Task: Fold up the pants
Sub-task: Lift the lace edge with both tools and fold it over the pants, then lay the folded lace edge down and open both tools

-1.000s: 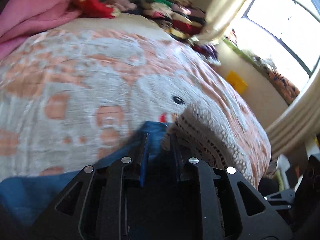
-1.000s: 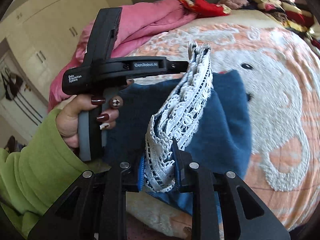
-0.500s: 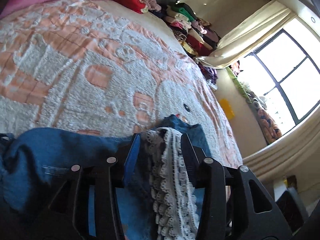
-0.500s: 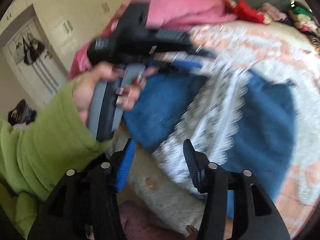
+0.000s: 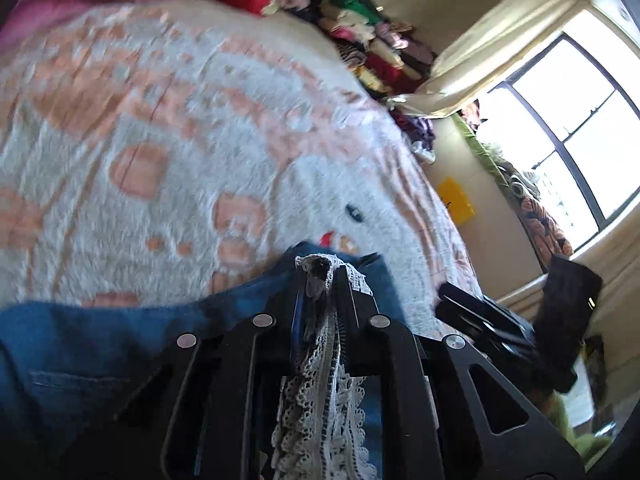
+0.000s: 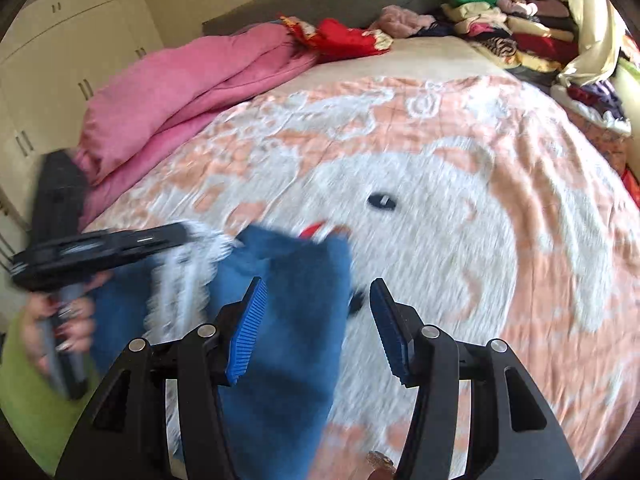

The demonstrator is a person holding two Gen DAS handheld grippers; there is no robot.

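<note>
Left gripper (image 5: 320, 276) clenched on the pants' (image 6: 296, 320) lace trim (image 5: 320, 408); right gripper (image 6: 318, 324) released, empty. Could bunch, one-handed.

Bedspread (image 6: 460, 240) beyond pants (image 6: 296, 320) lies bare; pink duvet (image 6: 180, 92) borders its left.

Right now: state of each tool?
Left tool: closed on the lace trim of the pants.
Right tool: open, holding nothing.
</note>
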